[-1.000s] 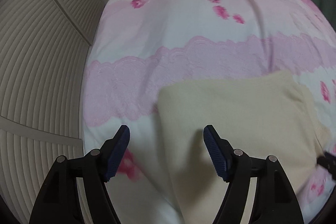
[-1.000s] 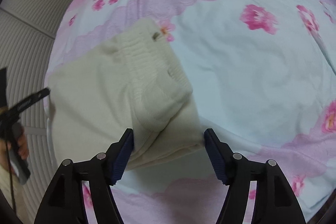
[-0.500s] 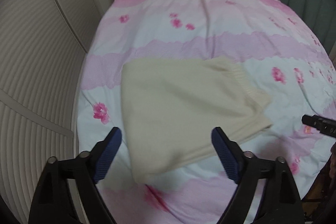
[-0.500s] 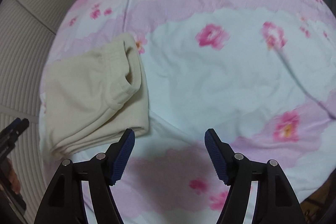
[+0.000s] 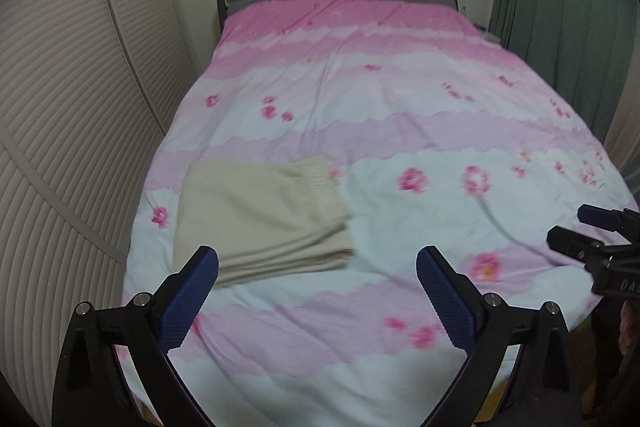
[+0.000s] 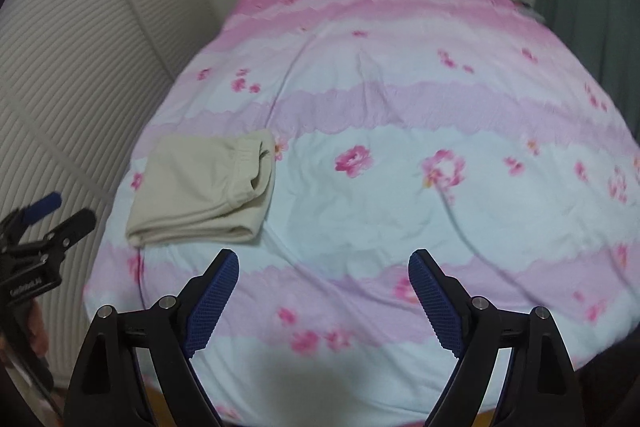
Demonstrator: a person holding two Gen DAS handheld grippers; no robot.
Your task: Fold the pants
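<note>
Evidently the cream pants are lying folded at ten o'clock on the bed; both grippers, left gripper and right gripper, are hovering with jaws apart, empty; nothing seems left but setting down.

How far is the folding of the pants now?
Looks done: the cream pants lie as a stacked rectangle on the bed cover. In hand: nothing; left claw and right claw are open, clear of them. Nothing visibly left.
</note>
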